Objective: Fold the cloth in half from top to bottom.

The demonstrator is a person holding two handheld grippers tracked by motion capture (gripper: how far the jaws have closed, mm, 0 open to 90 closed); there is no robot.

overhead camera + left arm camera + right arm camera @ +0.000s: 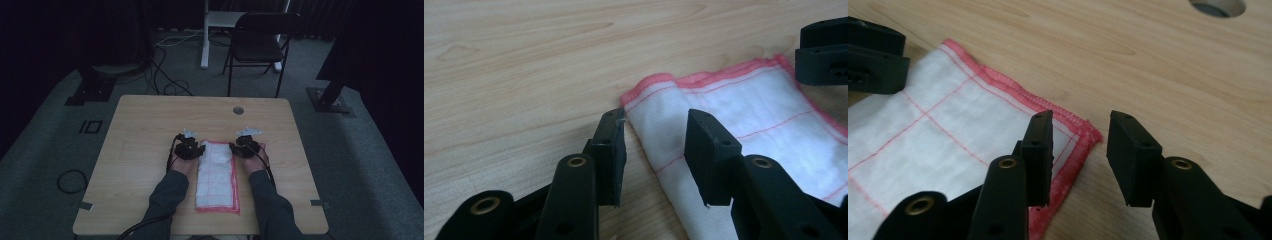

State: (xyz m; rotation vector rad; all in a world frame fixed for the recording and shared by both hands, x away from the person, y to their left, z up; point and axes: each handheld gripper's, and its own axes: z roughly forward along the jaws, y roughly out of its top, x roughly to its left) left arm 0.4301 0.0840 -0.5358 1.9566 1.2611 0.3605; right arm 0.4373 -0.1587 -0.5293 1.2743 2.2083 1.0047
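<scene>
Cloth [216, 177], white with red grid lines and red hem, folded into a long strip on the tabletop [145, 130], far end between the two claws. Left claw [655, 145] open, holding nothing, straddling the near-left corner of the far edge, one finger off the hem on bare wood, the other over white fabric. Right claw [1079, 145] likewise open and empty, one finger above the stitched corner, the other beyond it over wood. Probably a pinch of both far corners for another fold. Best done by lowering until fingertips brush the wood, closing on every layer, then lifting both corners together, evenly, without dragging.
</scene>
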